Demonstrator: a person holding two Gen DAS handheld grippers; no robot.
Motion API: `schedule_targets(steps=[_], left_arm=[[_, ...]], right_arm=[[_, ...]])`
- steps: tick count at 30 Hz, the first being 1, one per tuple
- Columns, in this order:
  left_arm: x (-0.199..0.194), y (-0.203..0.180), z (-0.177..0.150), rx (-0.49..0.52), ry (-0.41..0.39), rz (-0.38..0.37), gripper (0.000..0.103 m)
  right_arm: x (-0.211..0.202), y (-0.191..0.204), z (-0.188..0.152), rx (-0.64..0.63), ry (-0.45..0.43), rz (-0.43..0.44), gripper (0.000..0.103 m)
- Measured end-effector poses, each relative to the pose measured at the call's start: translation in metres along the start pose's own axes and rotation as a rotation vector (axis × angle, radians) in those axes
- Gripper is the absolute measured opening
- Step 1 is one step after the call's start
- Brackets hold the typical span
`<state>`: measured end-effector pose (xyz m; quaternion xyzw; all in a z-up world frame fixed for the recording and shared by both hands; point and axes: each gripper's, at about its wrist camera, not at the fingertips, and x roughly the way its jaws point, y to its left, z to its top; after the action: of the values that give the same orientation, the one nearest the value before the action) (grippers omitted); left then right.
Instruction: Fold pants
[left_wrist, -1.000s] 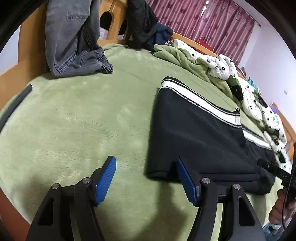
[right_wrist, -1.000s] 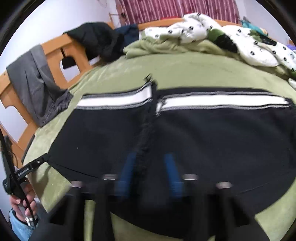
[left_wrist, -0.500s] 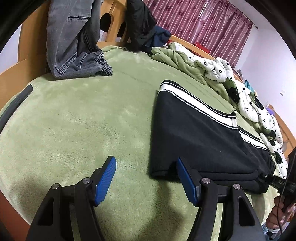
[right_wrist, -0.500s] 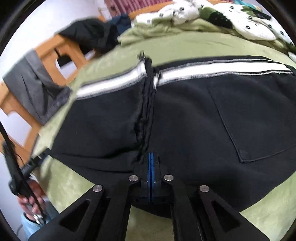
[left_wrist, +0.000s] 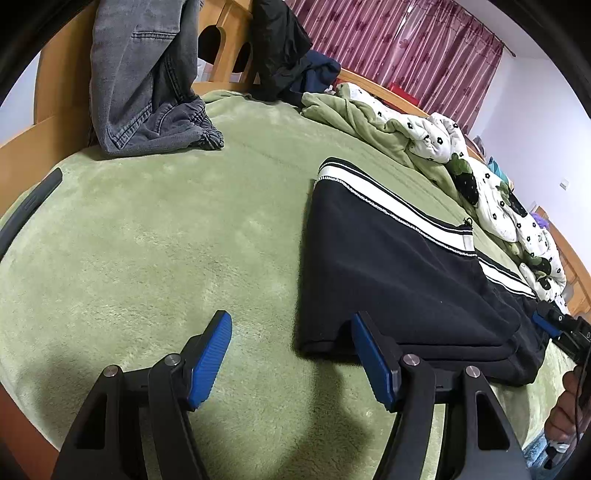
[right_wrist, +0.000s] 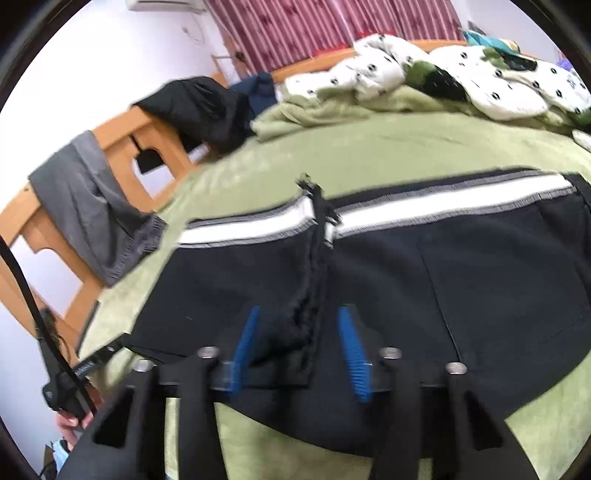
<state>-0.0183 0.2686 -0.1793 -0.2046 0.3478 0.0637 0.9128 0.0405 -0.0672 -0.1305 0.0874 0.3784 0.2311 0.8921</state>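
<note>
**Pants Lay Partly Folded, Both Grippers Free**

The black pants (left_wrist: 399, 266) with a white side stripe lay flat on the green blanket (left_wrist: 155, 236), toward the right of the bed in the left wrist view, their near edge close to the bed's near side. By the doubled edge at the near left corner and the seam running across the cloth in the right wrist view, at least one fold looked done; a further fold to make a compact bundle probably remained.

The left gripper (left_wrist: 291, 354) stood wide open and held nothing, its right finger just beside the pants' near left corner. The right gripper (right_wrist: 301, 350) was also open, its blue pads either side of the bunched middle seam without closing on it.

The right wrist view was blurred, so whether those pads touched the cloth could not be told. The far right end of the pants was cut off, and the layers underneath were hidden.
</note>
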Motion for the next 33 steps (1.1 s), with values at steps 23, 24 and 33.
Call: schedule_targets(steps=[23, 24, 33], left_arm=[[-0.005, 0.006, -0.001, -0.078, 0.017, -0.188, 0.065], [-0.001, 0.006, -0.002, -0.090, 0.032, -0.197, 0.065], [0.025, -0.003, 0.003, -0.138, 0.117, -0.229, 0.065]], right_arm=[[0.035, 0.004, -0.016, 0.046, 0.124, 0.009, 0.028], [0.045, 0.006, -0.018, 0.022, 0.156, -0.015, 0.028], [0.039, 0.014, -0.019, -0.145, 0.179, -0.067, 0.033]])
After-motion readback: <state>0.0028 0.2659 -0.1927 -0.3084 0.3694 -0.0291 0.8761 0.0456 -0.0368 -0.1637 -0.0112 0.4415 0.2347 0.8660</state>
